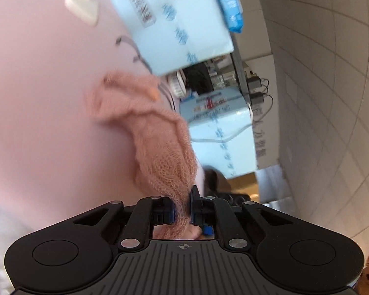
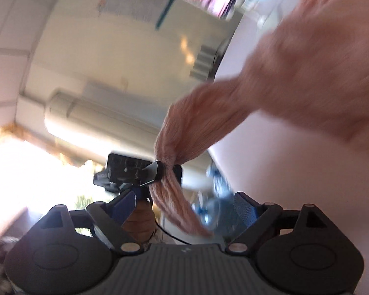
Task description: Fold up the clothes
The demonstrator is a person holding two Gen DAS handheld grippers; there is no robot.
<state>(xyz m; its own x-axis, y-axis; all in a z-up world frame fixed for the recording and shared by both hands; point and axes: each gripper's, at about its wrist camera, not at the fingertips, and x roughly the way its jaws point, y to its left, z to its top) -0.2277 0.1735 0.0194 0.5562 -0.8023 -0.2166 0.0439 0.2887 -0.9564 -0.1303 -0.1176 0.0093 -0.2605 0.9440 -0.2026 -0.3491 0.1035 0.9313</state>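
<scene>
left tongs (image 1: pixel 182 209) pinch pink knit garment (image 1: pixel 160 152); it stretches away.

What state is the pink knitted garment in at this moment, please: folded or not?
Not folded: the pink knitted garment hangs bunched from the shut left gripper.

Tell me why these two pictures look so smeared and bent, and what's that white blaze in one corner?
Left wrist view: the blue boxes and the far end of the pink knit garment are motion-blurred, while the knit near the left gripper is sharp; the tile lines bow from the fisheye lens. Right wrist view: blur is heavier, the garment is smeared, and the lower left is blown out by glare.
</scene>
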